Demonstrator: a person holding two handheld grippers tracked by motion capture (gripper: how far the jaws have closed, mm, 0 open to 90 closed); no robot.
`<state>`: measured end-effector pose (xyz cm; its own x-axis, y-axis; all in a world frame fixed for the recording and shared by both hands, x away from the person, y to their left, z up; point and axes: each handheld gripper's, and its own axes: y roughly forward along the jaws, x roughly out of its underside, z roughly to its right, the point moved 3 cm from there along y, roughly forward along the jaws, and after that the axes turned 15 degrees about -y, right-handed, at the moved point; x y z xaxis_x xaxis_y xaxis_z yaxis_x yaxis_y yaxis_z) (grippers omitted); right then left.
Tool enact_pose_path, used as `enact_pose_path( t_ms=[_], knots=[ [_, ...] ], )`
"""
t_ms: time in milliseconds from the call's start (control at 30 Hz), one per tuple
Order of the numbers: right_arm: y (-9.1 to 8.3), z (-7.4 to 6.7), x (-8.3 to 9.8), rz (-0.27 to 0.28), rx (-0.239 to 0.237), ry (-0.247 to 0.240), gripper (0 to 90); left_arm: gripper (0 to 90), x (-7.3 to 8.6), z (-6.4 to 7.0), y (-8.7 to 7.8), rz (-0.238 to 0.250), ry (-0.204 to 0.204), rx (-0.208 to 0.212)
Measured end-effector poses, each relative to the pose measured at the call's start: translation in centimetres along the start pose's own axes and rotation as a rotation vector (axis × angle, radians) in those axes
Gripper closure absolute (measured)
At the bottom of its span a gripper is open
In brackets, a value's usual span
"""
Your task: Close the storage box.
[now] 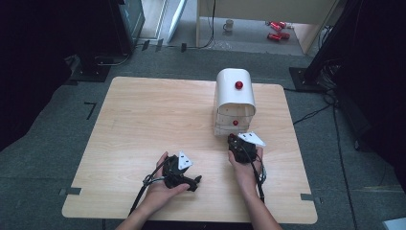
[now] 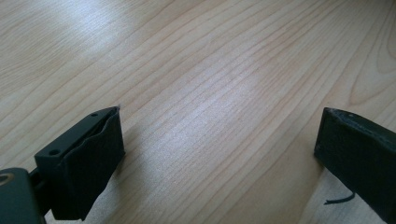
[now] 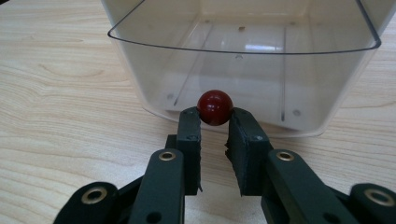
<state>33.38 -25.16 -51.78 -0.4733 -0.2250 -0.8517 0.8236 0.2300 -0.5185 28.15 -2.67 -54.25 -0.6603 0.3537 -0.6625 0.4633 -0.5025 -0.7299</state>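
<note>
Right gripper pinches the red knob of the clear drawer just ahead of us on the worktop; left gripper rests open. We judge our hold on the round knob shallow, so an off-line pull could slip us off or drag the white cabinet.

Soft overhead light puts a pale sheen on my counter; room edges fall dark, and the near jaws blur slightly.

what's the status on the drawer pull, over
Right tongs shut on red knob of clear drawer, drawer pulled out, nothing inside. Left tongs open over bare table. Nothing in the way.
</note>
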Motion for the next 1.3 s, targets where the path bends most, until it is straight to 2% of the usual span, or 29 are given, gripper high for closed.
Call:
enact_pose_path(
  t_ms=[300, 533, 800, 1000, 1033, 1167, 1300],
  knots=[
    [0.3, 0.2, -0.1, 0.007, 0.004, 0.01, 76.2, 1.4, 0.0, 0.0, 0.0, 0.0, 0.002, -0.001],
    [0.5, 0.4, -1.1, 0.023, 0.006, 0.012, 76.2, 1.4, 0.0, 0.0, 0.0, 0.0, 0.0, 0.0],
    [1.5, 0.5, -0.7, 0.004, 0.013, 0.021, 76.1, 1.4, 0.0, 0.0, 0.0, 0.0, 0.001, 0.0],
    [1.7, 0.6, -0.6, 0.011, 0.017, 0.024, 76.0, 1.4, 0.0, 0.0, 0.0, 0.001, 0.003, -0.001],
    [1.7, 0.6, -0.6, 0.012, 0.018, 0.025, 74.3, 1.4, 0.0, 0.0, 0.0, 0.001, 0.003, -0.001],
    [1.3, 0.8, -0.5, 0.025, 0.001, 0.054, 54.3, 1.4, 0.0, 0.0, 0.0, 0.0, 0.003, -0.001],
    [0.5, 0.5, 0.0, 0.023, -0.041, 0.016, 39.7, 1.4, 0.0, 0.0, 0.0, -0.001, 0.003, -0.001]
  ],
)
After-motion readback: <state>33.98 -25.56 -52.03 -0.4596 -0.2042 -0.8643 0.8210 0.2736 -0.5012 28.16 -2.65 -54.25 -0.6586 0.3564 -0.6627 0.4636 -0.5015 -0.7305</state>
